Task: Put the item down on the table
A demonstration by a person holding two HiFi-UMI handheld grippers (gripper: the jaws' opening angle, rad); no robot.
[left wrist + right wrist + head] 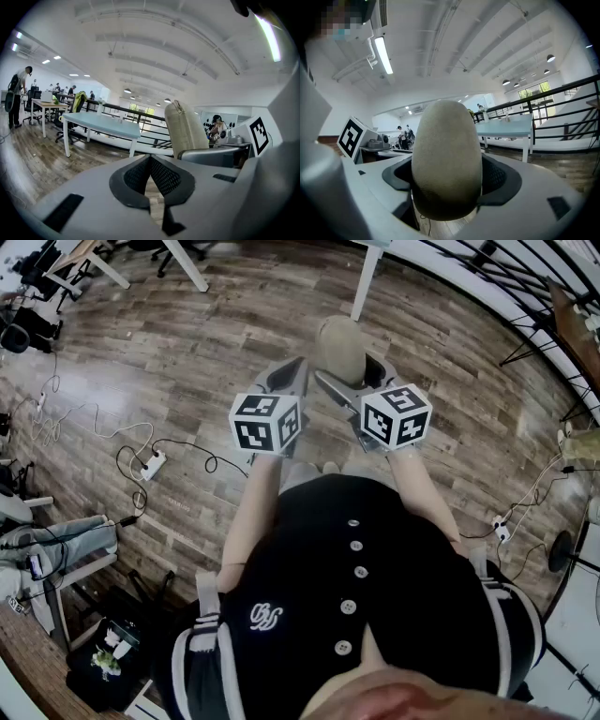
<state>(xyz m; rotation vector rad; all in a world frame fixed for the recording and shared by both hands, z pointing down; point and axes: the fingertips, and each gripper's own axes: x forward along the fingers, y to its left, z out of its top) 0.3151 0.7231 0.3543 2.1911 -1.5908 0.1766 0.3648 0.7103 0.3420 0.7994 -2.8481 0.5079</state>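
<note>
**Pouch clamped in the right hand-held gripper, above the floor**

The right hand-held gripper (352, 377) grasps a beige fabric pouch (340, 347). Its dark pads press on both sides of the pouch's lower part, and the rounded top stands upright above the jaws. In the right gripper view the pouch (446, 154) fills the gap between the jaws. The left hand-held gripper (151, 161) is clenched on nothing, with its pads meeting at the tips. It sits just beside the right one, and its view shows the pouch (185, 131) close on its right.

The pouch hangs over the wooden floor (187, 343) and rests on no surface. A pale blue desk (101, 125) stands well apart ahead, with its near edge and white legs facing the person and a black railing (140, 115) behind it. The floor between the person and the desk looks open. A cable and power strip (153, 463) lie on the boards off to the left.
</note>
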